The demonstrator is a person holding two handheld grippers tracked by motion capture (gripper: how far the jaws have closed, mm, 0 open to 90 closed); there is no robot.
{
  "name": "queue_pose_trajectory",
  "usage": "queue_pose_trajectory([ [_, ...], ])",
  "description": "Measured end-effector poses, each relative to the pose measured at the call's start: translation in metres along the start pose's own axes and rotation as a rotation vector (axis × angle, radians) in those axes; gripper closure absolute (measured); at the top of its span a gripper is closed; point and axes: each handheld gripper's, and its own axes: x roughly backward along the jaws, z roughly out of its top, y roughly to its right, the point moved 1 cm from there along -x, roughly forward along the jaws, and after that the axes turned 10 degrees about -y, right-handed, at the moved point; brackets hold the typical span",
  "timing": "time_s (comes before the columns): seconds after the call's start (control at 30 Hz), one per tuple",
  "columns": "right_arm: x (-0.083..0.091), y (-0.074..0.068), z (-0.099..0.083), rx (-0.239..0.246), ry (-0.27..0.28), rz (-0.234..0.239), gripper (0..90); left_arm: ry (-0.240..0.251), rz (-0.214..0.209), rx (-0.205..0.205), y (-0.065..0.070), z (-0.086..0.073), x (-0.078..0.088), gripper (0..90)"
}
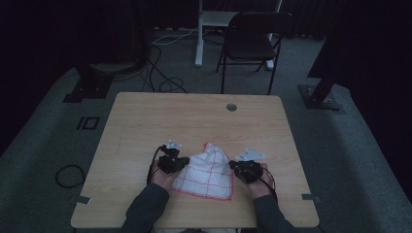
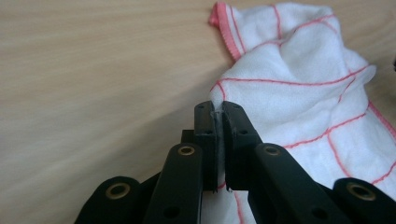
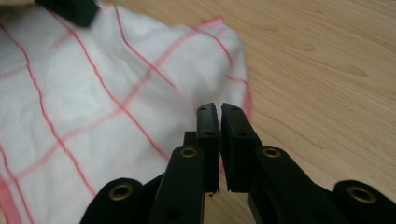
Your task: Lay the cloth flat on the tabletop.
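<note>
A white cloth (image 1: 206, 170) with a red grid and red hem lies rumpled on the wooden table (image 1: 194, 116), near its front edge. My left gripper (image 1: 181, 163) is at the cloth's left edge. In the left gripper view its jaws (image 2: 218, 109) are shut, with a fold of the cloth (image 2: 303, 84) pinched between them. My right gripper (image 1: 234, 167) is at the cloth's right edge. In the right gripper view its jaws (image 3: 219, 109) are closed on the hemmed edge of the cloth (image 3: 93, 93). Part of the left gripper (image 3: 70, 9) shows beyond the cloth.
A round cable hole (image 1: 231, 107) sits near the table's far edge. Bare wood stretches behind and to both sides of the cloth. A black folding chair (image 1: 252, 39), a white desk leg (image 1: 199, 39) and floor cables (image 1: 160, 73) stand beyond the table.
</note>
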Motion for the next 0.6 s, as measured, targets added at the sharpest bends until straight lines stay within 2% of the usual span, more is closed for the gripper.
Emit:
queue_pose_trajectory([
  [0.13,-0.001,0.002,-0.003,-0.009,-0.004,-0.001,86.0,0.037,0.040,-0.003,0.000,0.000,0.015,86.2],
  [0.3,0.000,0.001,-0.002,-0.006,0.000,0.000,85.9,0.085,0.085,-0.065,0.020,-0.006,0.025,86.2],
  [0.43,0.002,-0.003,0.000,0.001,0.014,0.000,85.7,0.112,0.135,-0.116,0.039,-0.015,0.027,85.9],
  [0.5,0.003,-0.005,0.001,0.006,0.021,0.002,85.7,0.119,0.146,-0.134,0.046,-0.019,0.027,85.9],
  [0.6,0.004,-0.009,0.004,0.015,0.031,0.006,85.2,0.130,0.134,-0.138,0.053,-0.026,0.026,86.0],
])
